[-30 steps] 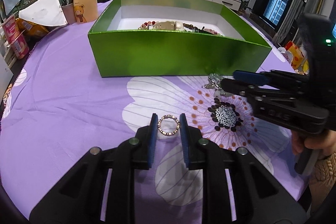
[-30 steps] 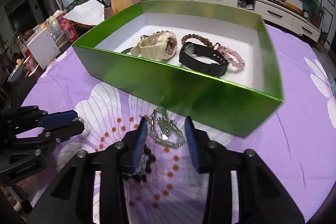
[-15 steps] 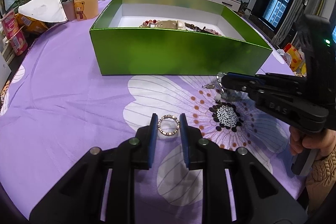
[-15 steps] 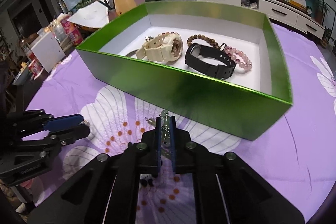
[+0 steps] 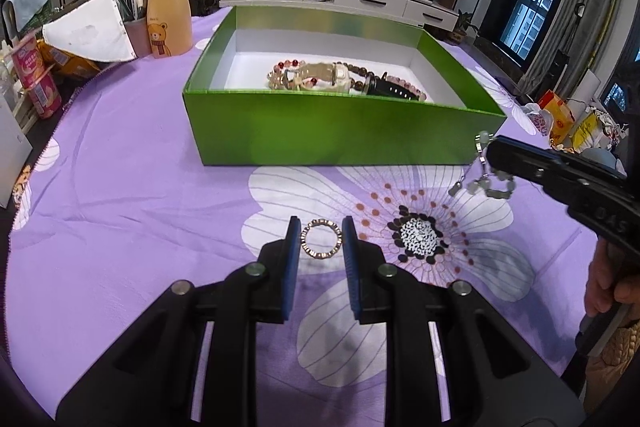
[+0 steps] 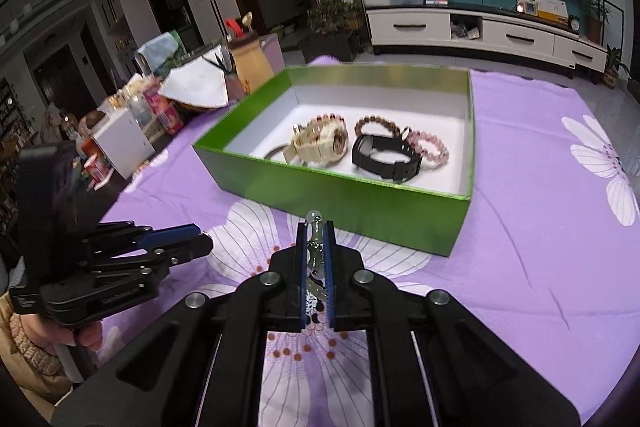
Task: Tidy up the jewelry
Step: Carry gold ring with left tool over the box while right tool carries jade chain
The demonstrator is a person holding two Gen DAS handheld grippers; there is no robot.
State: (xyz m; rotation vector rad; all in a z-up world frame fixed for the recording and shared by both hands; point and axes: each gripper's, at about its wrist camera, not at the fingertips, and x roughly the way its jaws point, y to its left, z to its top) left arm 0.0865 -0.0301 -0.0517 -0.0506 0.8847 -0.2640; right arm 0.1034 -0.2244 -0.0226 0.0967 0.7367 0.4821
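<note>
Chain lifted clear of the tabletop [image 5: 120, 187]
The bead chain [image 6: 316, 247], lately lying flat, is pinched by the right tongs [image 6: 316, 231]; the ring [image 5: 321, 239] is bracketed by the spread left tongs [image 5: 321, 233].

Green box [image 5: 336, 135], purple floral tablecloth [image 5: 120, 195]

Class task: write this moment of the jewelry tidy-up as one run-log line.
left tool: open around ring | right tool: shut on bead chain, lifted | green box: holds watches, bracelets
</note>
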